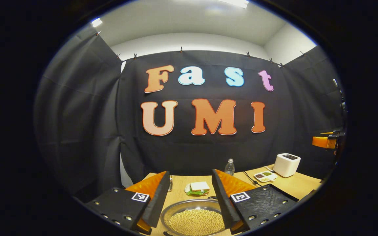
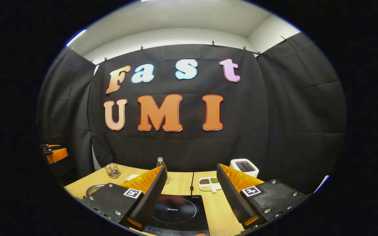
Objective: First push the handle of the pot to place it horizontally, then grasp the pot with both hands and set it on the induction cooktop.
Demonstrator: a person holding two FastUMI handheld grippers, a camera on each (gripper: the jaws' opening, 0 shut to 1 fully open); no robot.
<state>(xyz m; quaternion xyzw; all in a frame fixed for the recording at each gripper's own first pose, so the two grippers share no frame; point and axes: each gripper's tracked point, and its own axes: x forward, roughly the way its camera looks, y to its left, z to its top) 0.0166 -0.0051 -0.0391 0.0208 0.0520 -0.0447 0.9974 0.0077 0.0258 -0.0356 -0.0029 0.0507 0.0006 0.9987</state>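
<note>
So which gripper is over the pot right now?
The left tongs: the round metal pot of pale beans lies between its fingers. The right tongs hang over the black induction cooktop.

Two handheld grippers, each with a pair of wedge-shaped jaws on flat plates

In the left gripper view, the left gripper [image 1: 190,196] has two flat, matte textured plates studded with round silvery screws, and each plate bears a small white square tag printed with a black block pattern. The jaws rise from the plates as tapering wedges with finely ribbed inner faces. In the right gripper view, the right gripper [image 2: 191,191] is built the same: screw-studded plates, one square patterned tag on each, and ribbed wedge jaws with ridged outer flanks.
</note>
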